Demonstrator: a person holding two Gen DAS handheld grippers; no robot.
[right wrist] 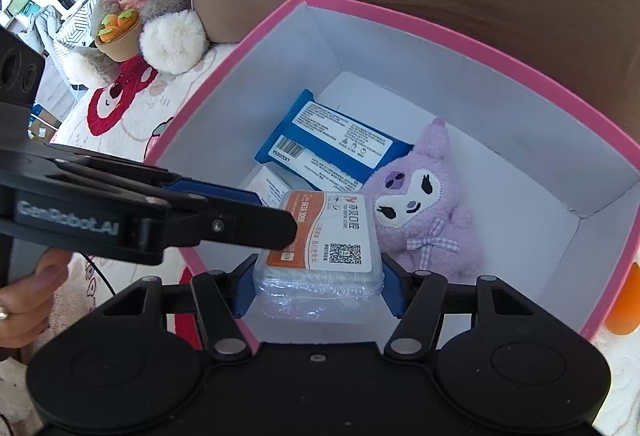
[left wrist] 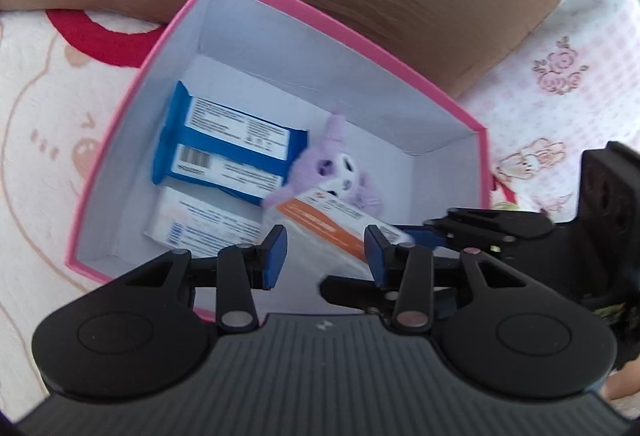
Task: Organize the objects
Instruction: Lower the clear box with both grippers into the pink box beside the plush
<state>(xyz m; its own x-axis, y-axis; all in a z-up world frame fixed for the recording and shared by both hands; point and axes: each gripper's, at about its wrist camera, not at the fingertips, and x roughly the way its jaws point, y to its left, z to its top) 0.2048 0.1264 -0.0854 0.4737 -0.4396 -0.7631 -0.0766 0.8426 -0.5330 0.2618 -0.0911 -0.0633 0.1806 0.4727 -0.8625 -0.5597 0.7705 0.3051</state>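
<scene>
The right hand-held gripper (right wrist: pixel 318 286) clamped the clear tissue pack (right wrist: pixel 320 260) over the pink box (right wrist: pixel 500 59) on the bed, ready to drop it beside the purple plush (right wrist: pixel 424 211). The left hand-held gripper (left wrist: pixel 326 250) hung nearby, partly parted, empty.

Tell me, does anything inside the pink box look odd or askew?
Nothing is damaged or spilled. The blue packet lies tilted, propped on the white box, and the purple plush leans against it.
</scene>
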